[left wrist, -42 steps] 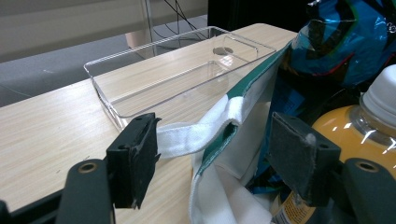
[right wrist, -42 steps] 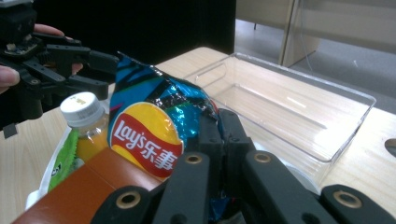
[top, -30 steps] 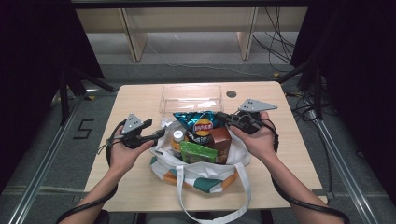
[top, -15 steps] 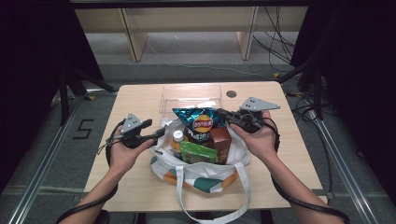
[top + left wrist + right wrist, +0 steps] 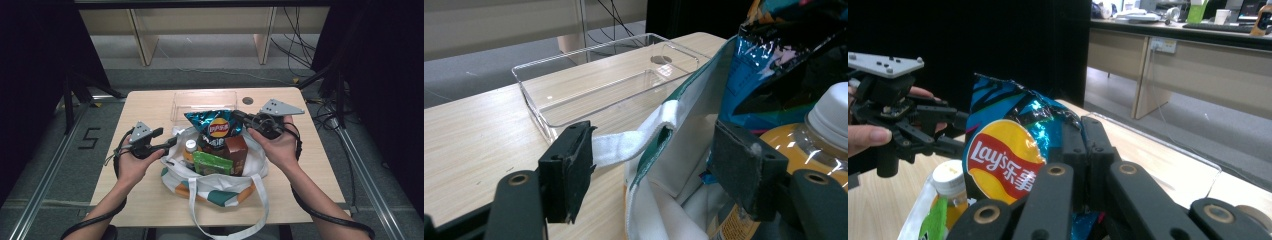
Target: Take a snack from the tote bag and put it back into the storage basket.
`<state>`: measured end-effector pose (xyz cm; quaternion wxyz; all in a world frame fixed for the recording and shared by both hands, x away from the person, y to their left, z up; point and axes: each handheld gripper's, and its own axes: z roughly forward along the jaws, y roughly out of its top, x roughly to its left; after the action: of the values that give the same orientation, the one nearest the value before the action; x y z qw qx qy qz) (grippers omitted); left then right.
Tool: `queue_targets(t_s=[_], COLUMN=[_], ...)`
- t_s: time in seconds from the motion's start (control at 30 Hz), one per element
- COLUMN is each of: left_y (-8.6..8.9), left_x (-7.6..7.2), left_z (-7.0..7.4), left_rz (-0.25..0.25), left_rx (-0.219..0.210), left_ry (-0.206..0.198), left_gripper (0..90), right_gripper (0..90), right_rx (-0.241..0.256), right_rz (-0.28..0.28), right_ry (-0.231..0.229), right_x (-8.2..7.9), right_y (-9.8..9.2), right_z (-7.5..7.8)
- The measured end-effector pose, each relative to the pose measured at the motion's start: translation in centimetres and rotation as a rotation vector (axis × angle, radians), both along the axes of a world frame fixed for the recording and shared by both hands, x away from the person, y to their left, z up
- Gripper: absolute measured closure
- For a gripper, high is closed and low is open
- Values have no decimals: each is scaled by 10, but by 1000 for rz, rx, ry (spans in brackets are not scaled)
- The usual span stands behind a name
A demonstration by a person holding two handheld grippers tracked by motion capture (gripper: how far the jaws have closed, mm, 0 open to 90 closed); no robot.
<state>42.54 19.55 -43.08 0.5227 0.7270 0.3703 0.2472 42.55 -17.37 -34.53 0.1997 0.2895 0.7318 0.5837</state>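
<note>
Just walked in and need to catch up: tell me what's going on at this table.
A person is unpacking a white tote bag of snacks using two handheld grippers. The right gripper is shut on the blue chip bag, held above the tote. The left gripper is open, its jaws on either side of the tote's rim and strap. A bottle, a green packet and a brown carton sit inside. A clear tray lies behind, empty.

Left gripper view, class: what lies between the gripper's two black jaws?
In the left gripper view, the white fabric handle strap and green-trimmed rim of the white tote bag lie between the open jaws of the left gripper.
</note>
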Motion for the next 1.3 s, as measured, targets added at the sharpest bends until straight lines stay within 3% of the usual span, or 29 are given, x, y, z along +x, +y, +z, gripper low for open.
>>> queue_targets(t_s=[0.03,0.17,0.83,0.9,1.1,1.17,1.27,1.3], left_y=[0,-1,-1,-1,-1,0,0,0], left_x=[0,0,0,0,0,1,1,1], left_z=[0,-1,1,1,0,1,1,1], left_rz=[-1,-7,-4,-4,-4,-5,-6,-7], left_rx=[-3,-11,-4,-6,-10,-5,-6,-7], left_ry=[0,-2,-2,-2,6,5,0,0], left_gripper=[326,326,325,325,323,318,317,316], right_gripper=[900,900,900,900,900,900,900,900], right_rx=[-1,12,65,56,69,82,78,81], right_rz=[2,3,-27,-22,-27,-31,-33,-31], right_ry=[-26,-44,-100,-126,-134,-105,-136,-125], right_x=[2,3,3,5,5,4,6,5], right_y=[0,1,6,5,6,7,7,7], right_z=[1,5,28,30,36,37,39,39])
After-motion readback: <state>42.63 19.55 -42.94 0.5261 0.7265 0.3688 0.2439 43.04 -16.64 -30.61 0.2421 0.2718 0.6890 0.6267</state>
